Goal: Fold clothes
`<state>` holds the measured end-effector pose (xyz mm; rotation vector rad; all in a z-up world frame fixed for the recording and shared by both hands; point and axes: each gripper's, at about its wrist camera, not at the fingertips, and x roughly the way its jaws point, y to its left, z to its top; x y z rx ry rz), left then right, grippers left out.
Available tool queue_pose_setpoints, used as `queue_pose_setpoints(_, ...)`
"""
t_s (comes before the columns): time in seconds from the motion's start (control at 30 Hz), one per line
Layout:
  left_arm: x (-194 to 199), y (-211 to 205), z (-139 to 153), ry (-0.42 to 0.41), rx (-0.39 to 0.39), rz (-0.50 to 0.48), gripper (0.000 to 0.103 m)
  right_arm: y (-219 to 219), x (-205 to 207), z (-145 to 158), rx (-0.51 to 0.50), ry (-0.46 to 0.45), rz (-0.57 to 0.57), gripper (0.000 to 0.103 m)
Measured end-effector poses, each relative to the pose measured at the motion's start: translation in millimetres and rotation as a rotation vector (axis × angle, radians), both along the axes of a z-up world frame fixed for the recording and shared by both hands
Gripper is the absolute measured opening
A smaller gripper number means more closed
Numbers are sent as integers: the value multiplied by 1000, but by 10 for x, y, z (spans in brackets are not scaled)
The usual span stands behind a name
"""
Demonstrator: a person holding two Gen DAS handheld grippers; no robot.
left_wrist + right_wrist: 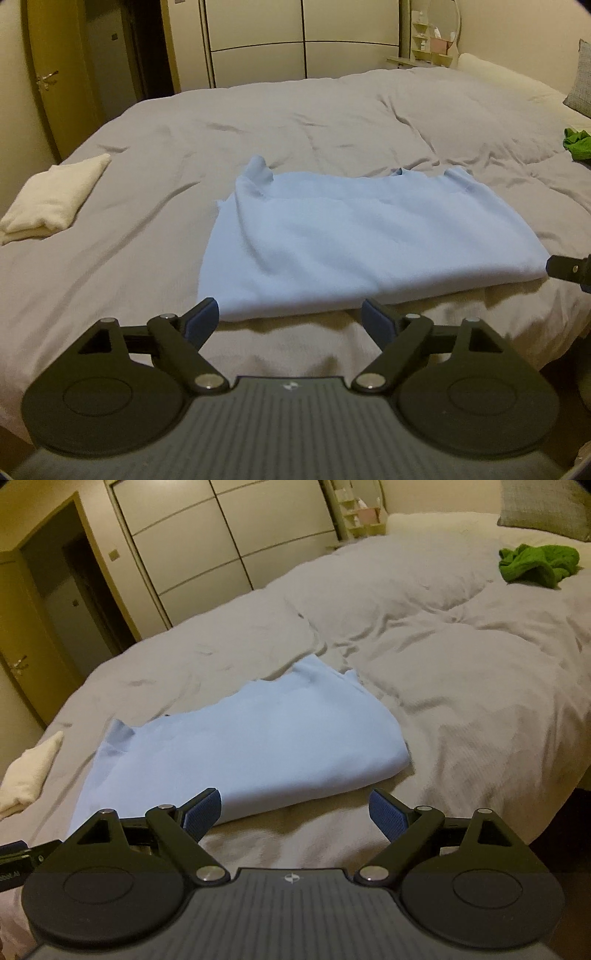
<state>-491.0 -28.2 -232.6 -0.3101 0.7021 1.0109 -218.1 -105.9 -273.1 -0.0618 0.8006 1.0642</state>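
Observation:
A light blue garment lies folded over on the grey bed cover, its near folded edge facing me. My left gripper hovers open just short of that near edge, nothing between its blue pads. In the right wrist view the same blue garment spreads ahead and to the left. My right gripper is open too, empty, close to the garment's near right part. The right gripper's tip shows at the left view's right edge, beside the garment's right corner.
A folded cream cloth rests at the bed's left side. A crumpled green garment lies far right near a grey pillow. Wardrobe doors and a wooden door stand beyond the bed. The bed edge drops off at right.

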Motion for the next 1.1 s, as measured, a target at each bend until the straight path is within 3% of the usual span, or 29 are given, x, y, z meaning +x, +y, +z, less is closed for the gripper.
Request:
queue_pose_setpoints(0.13, -86, -145, 46, 7, 29, 17, 89, -86, -58, 29, 19, 5, 21, 89)
queue_pose_setpoints(0.33, -163, -313, 67, 7, 47, 32, 89, -171, -77, -21, 23, 27, 40, 89)
queue_pose_setpoints(0.6, -85, -256, -52, -12, 55, -41, 89, -328, 257, -260, 55, 162, -62, 89)
queue_pose_setpoints(0.73, 11, -58, -269, -12, 9, -49, 89, -419, 477, -500, 110, 276, -120, 89)
queue_pose_setpoints(0.87, 34, 139, -452, -34, -23, -48, 89, -468, 648, -773, 266, 469, -124, 86)
queue_pose_setpoints(0.97, -2, 253, -512, -64, -22, -55, 87, -433, 756, -939, 371, 622, -134, 72)
queue_pose_setpoints(1.1, -66, 380, -538, -97, -11, -72, 75, -338, 869, -1073, 399, 679, -179, 60)
